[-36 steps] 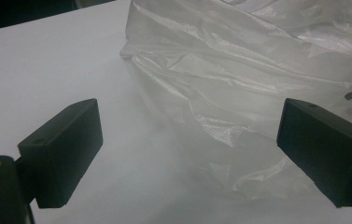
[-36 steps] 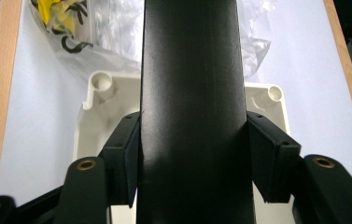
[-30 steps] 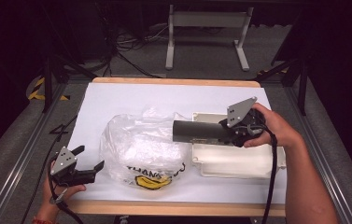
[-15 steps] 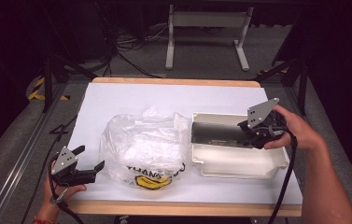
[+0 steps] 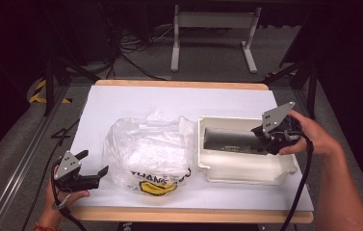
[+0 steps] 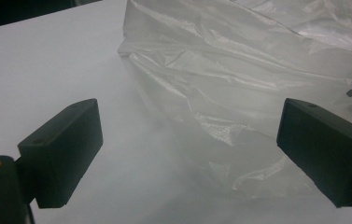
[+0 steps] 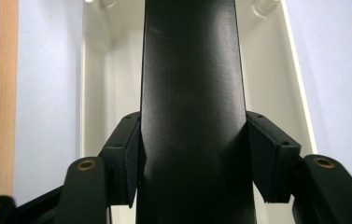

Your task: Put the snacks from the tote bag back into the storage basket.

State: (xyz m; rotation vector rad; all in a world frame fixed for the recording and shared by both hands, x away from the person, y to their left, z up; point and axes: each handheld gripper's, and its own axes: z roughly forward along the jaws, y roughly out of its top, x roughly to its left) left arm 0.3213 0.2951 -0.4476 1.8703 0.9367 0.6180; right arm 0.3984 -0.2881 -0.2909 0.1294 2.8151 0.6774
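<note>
My right gripper (image 5: 268,139) is shut on one end of a long black bar (image 5: 229,139) and holds it level over a white plastic tray (image 5: 246,168) at the right of the table. In the right gripper view the pads (image 7: 127,158) press both sides of the black bar (image 7: 192,107), with the tray (image 7: 94,93) below it. A crumpled clear plastic bag (image 5: 145,149) with black and yellow print lies mid-table. My left gripper (image 5: 95,163) rests open at the front left corner, its jaws facing the bag (image 6: 239,79) with nothing between them.
White paper (image 5: 136,101) covers the wooden table (image 5: 179,215). A metal stand (image 5: 213,29) and cables sit on the dark floor beyond the far edge. Rails run along both sides of the table.
My right gripper has carried the black bar to the right, from over the bag's edge to above the white tray. The left gripper has stayed in place.
</note>
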